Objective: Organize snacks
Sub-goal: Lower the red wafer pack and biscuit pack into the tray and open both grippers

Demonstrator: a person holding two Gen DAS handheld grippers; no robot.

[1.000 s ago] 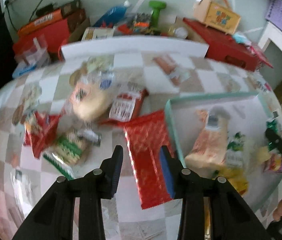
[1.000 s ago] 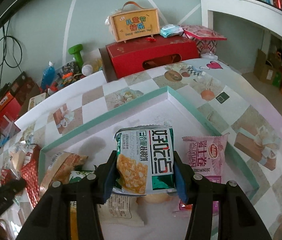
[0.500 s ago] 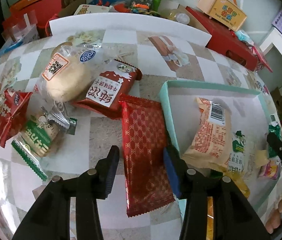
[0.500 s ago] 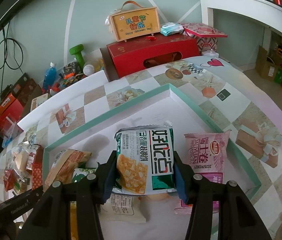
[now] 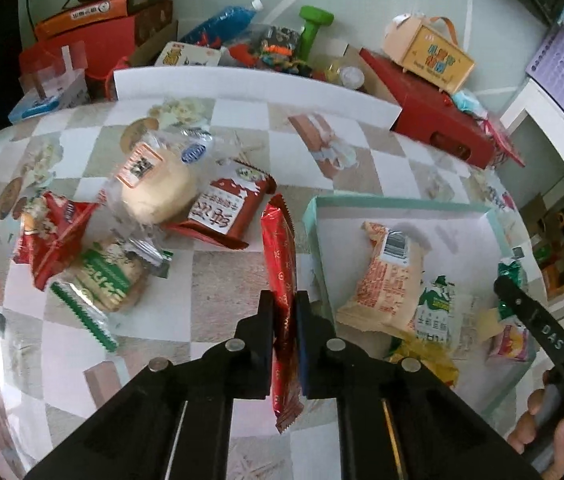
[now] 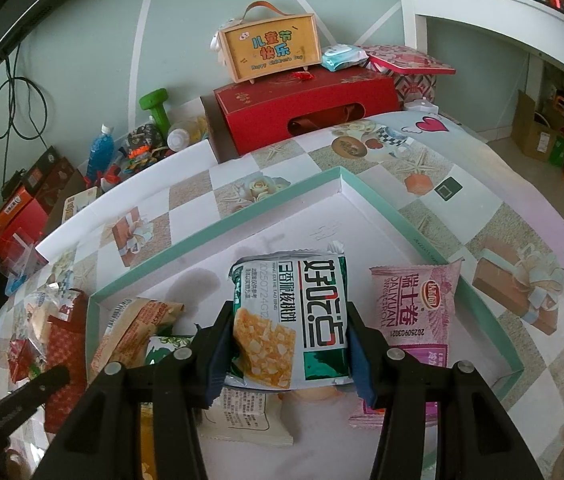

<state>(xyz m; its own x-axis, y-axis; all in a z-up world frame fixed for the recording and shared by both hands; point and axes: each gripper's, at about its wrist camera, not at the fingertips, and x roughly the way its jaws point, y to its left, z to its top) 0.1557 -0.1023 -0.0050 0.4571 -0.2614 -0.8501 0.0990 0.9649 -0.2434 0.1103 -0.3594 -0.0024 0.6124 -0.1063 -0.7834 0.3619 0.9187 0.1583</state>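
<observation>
My left gripper (image 5: 284, 312) is shut on a long red foil snack packet (image 5: 279, 256), holding it on edge just left of the teal-rimmed white tray (image 5: 314, 216). The tray holds an orange packet (image 5: 386, 276) and a green-and-white packet (image 5: 436, 312). My right gripper (image 6: 288, 332) is shut on a green-and-white cookie packet (image 6: 294, 320) over the tray (image 6: 362, 188). A pink packet (image 6: 412, 308) lies in the tray to its right. The orange packet (image 6: 133, 328) lies to its left.
Loose snacks lie on the table left of the tray: a bread bun bag (image 5: 153, 184), a dark red packet (image 5: 225, 212), a red crinkled bag (image 5: 49, 236), a green biscuit packet (image 5: 105, 276). A red gift box (image 6: 306, 104) and clutter line the far edge.
My left gripper closed on the red foil packet and lifted it on edge. My right gripper still holds the green-and-white packet over the tray, barely moved.
</observation>
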